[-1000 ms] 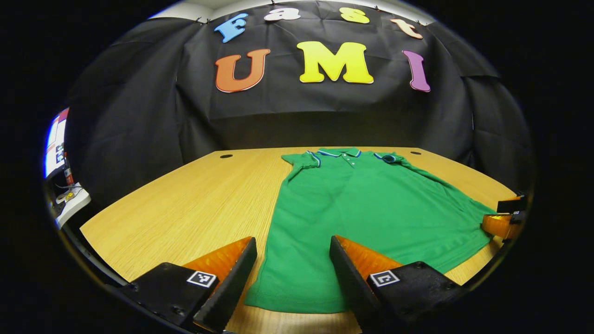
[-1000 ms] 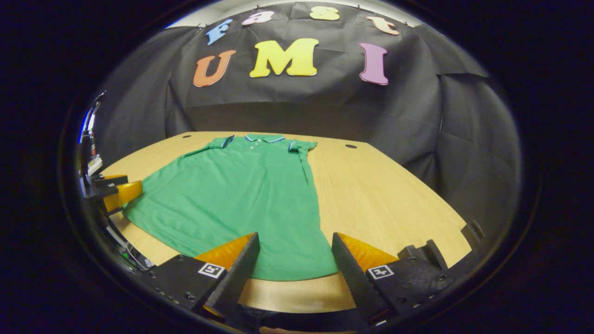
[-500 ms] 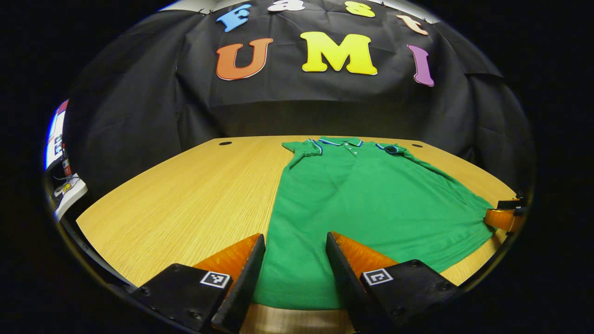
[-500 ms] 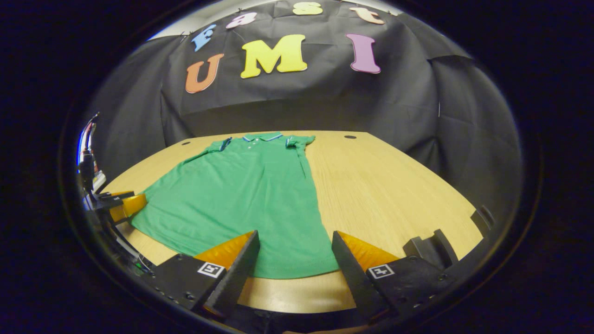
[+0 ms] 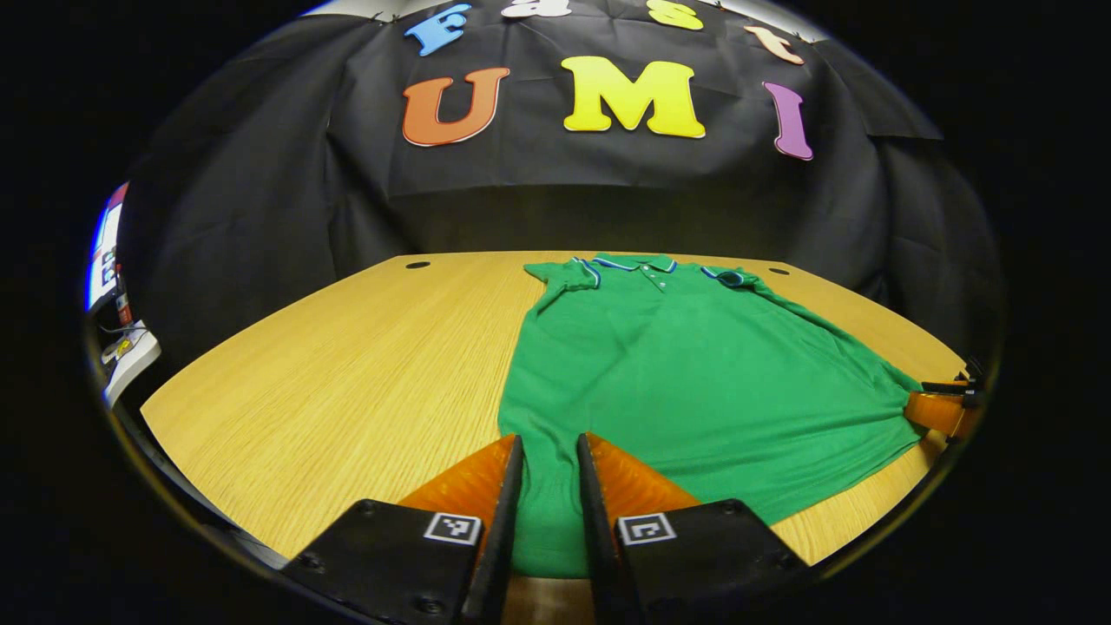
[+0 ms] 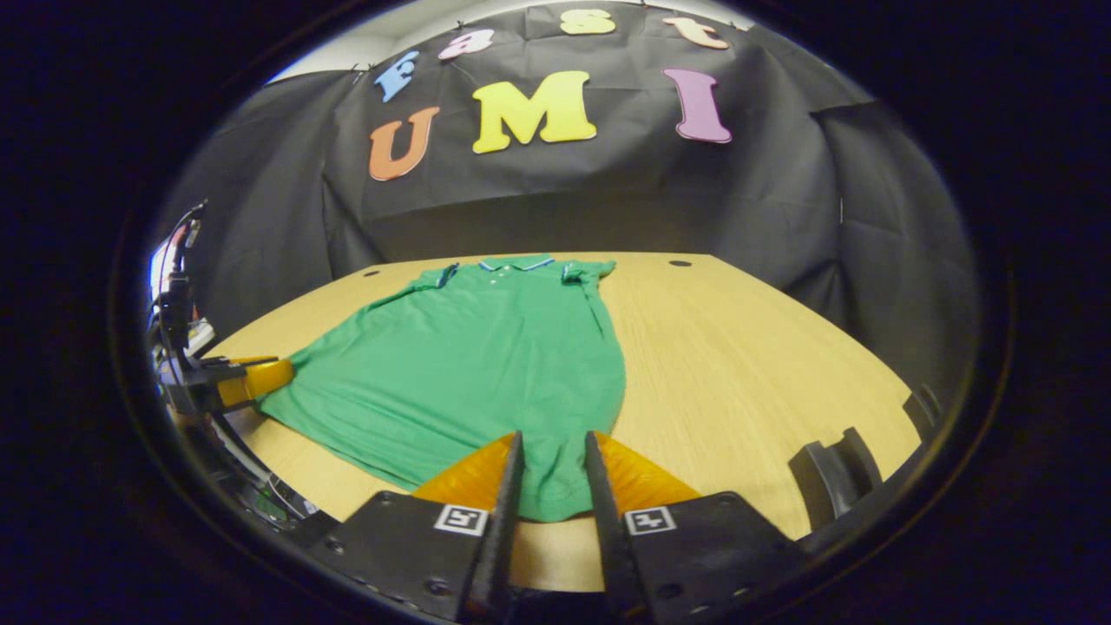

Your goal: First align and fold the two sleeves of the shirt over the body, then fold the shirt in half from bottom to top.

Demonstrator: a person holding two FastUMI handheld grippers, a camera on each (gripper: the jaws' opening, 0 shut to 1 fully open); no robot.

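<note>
A green polo shirt (image 5: pixel 686 365) lies flat on the wooden table (image 5: pixel 347 365), collar (image 5: pixel 638 262) at the far end and both short sleeves folded in. My left gripper (image 5: pixel 548 443) is shut on the near left corner of the hem, cloth bunched between its fingers. In the right gripper view the shirt (image 6: pixel 469 356) stretches away to the left, and my right gripper (image 6: pixel 554 438) is shut on the near right corner of the hem. Creases run from each held corner. The right gripper (image 5: pixel 937 408) shows at the hem's far corner in the left gripper view, the left gripper (image 6: pixel 247 378) likewise in the right gripper view.
Two small round holes (image 5: pixel 417 264) (image 6: pixel 680 262) sit near the table's far edge. Devices and cables (image 5: pixel 121 347) stand beyond the table's left side. A black bracket (image 6: pixel 833 460) pokes up at the near right edge. Bare wood flanks the shirt.
Both grippers went from wide open over the hem to shut on it. The hem corners have bunched and creases now pull toward each gripper.
</note>
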